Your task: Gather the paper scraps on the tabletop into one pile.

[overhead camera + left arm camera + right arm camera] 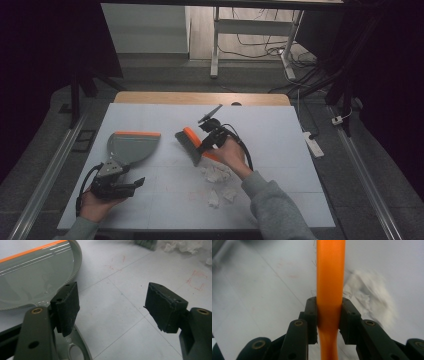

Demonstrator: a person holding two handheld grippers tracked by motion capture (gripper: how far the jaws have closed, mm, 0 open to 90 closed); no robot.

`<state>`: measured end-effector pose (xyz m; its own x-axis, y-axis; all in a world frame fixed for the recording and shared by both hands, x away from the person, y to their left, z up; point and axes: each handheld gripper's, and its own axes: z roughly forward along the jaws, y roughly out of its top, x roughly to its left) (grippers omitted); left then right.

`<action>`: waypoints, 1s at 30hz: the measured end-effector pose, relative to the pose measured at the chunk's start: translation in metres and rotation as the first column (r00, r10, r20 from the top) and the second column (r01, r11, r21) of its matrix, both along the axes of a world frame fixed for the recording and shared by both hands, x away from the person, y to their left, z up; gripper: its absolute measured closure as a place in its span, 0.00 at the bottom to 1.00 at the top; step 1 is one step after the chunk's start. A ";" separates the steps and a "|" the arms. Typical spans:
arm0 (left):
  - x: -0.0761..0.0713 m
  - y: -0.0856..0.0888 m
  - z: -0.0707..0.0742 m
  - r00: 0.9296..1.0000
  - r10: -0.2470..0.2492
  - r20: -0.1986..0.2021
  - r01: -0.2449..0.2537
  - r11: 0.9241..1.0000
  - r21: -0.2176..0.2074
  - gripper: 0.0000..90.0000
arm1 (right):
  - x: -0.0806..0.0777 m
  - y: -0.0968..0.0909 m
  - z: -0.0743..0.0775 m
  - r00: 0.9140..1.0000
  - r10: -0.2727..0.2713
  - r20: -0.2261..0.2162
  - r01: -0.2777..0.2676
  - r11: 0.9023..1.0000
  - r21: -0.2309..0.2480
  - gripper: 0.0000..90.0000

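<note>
- Right tool (329,315): jaws clamped on the orange handle of the brush (191,145); grip low on the handle, probably for sweeping leverage
- Brush bristles down on the desk (280,150), just left of the crumpled white paper scraps (218,175); likely set to push scraps leftward
- Left tool (112,307): jaws spread wide, holding nothing; one jaw over the neck of the grey dustpan (32,277), other above bare desk
- Dustpan flat on the desk, orange lip away from the person, well apart from scraps; handle toward the left tool, seemingly for pickup
- Red marks on desk (197,280), purpose unclear
</note>
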<state>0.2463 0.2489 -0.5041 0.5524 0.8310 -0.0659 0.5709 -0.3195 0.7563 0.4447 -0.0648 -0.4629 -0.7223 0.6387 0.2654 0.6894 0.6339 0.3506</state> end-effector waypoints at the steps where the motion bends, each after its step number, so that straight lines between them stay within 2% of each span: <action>1: 0.000 0.000 0.000 1.000 -0.002 0.000 0.002 1.000 0.002 0.31 | 0.000 -0.007 0.002 1.000 -0.009 0.006 0.009 1.000 -0.004 0.79; 4: 0.000 -0.002 0.000 1.000 -0.007 0.001 0.007 1.000 0.004 0.31 | -0.006 -0.021 0.012 0.999 -0.009 0.045 0.009 1.000 -0.006 0.79; 7: 0.000 -0.002 0.001 1.000 -0.007 0.004 0.007 1.000 0.004 0.31 | -0.008 -0.026 0.030 0.997 -0.005 0.080 0.002 0.999 0.041 0.79; 11: 0.000 -0.001 0.001 1.000 -0.003 0.004 0.003 1.000 0.001 0.31 | 0.002 -0.028 0.048 0.987 0.018 0.162 -0.028 0.998 0.061 0.79; 12: 0.000 0.000 0.001 1.000 -0.003 0.003 0.003 1.000 0.001 0.31 | 0.005 -0.028 0.051 0.981 0.029 0.190 -0.040 0.998 0.052 0.79; 14: 0.000 0.000 0.001 1.000 -0.003 0.003 0.003 1.000 0.002 0.31 | 0.012 -0.025 0.054 0.964 0.065 0.257 -0.067 0.998 -0.002 0.79; 16: 0.000 -0.001 0.001 1.000 -0.003 0.004 0.003 1.000 0.001 0.31 | 0.021 -0.023 0.053 0.953 0.089 0.289 -0.076 0.995 -0.057 0.79; 17: -0.001 -0.001 0.001 1.000 -0.003 0.005 0.003 1.000 0.002 0.31 | 0.026 -0.023 0.050 0.943 0.117 0.310 -0.092 0.991 -0.094 0.79; 19: 0.000 -0.001 0.000 1.000 -0.002 0.003 0.002 1.000 0.002 0.31 | 0.035 -0.021 0.044 0.937 0.146 0.317 -0.099 0.982 -0.160 0.79; 22: 0.000 0.000 0.000 1.000 0.001 0.001 -0.001 1.000 0.001 0.31 | 0.046 -0.021 0.033 0.925 0.190 0.330 -0.117 0.966 -0.230 0.79; 23: 0.000 0.001 0.000 1.000 0.001 0.000 -0.001 1.000 -0.001 0.31 | 0.049 -0.021 0.030 0.916 0.218 0.335 -0.135 0.958 -0.255 0.79; 24: 0.001 0.001 0.000 1.000 0.001 -0.001 -0.001 1.000 -0.001 0.31 | 0.050 -0.020 0.026 0.912 0.234 0.338 -0.141 0.951 -0.276 0.79; 25: 0.001 0.001 -0.001 1.000 0.002 -0.001 -0.002 1.000 -0.001 0.31 | 0.051 -0.020 0.023 0.898 0.276 0.343 -0.169 0.936 -0.310 0.79; 27: 0.001 0.001 -0.001 1.000 0.003 -0.002 -0.003 1.000 0.001 0.31 | 0.052 -0.018 0.017 0.888 0.327 0.324 -0.213 0.915 -0.342 0.79; 28: 0.001 0.001 -0.001 1.000 0.003 -0.002 -0.003 1.000 0.002 0.31 | 0.052 -0.016 0.015 0.885 0.342 0.315 -0.228 0.910 -0.346 0.79; 29: 0.001 0.001 -0.001 1.000 0.003 -0.002 -0.003 1.000 0.002 0.31 | 0.050 -0.015 0.015 0.885 0.348 0.308 -0.243 0.911 -0.332 0.79; 30: 0.001 0.001 -0.001 1.000 0.003 -0.003 -0.003 1.000 0.002 0.31 | 0.048 -0.014 0.015 0.883 0.362 0.298 -0.261 0.908 -0.329 0.79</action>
